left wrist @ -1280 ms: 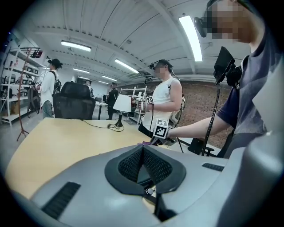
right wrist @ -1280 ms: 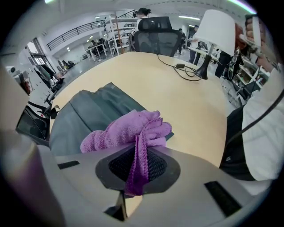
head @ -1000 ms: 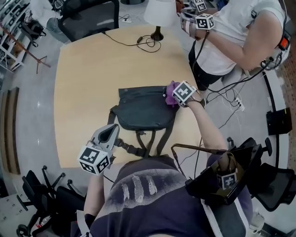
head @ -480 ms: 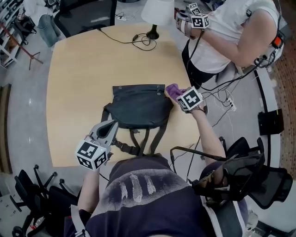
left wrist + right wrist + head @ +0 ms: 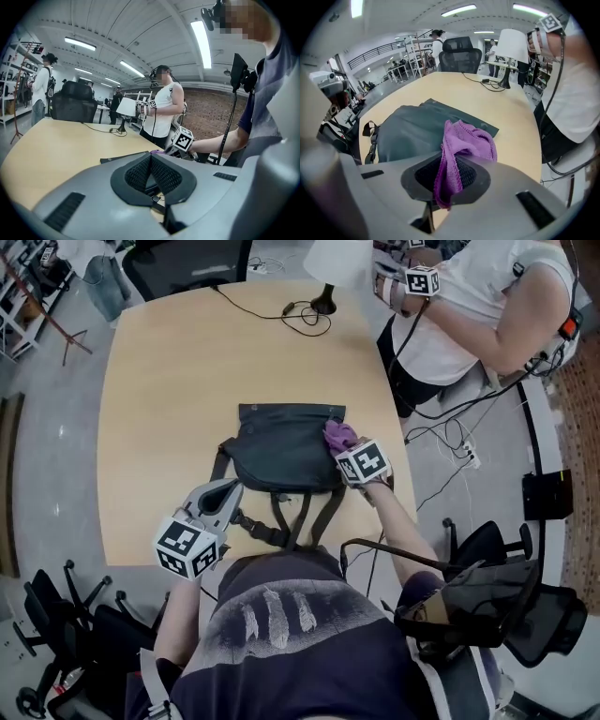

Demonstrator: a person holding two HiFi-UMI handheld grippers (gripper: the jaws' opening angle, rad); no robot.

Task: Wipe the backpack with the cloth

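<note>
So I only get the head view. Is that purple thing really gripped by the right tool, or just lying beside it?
Observer: Gripped. The right gripper view shows the right gripper with its jaws shut on the cloth, which bunches up beyond them.
Operator: And the left one?
Observer: The left gripper view shows the left gripper with its jaws together. I cannot tell whether they pinch anything.

Your right gripper (image 5: 347,448) swung back off the table onto the backpack (image 5: 281,451); the purple cloth (image 5: 338,436) now rests on its right edge, lower than a second ago
</note>
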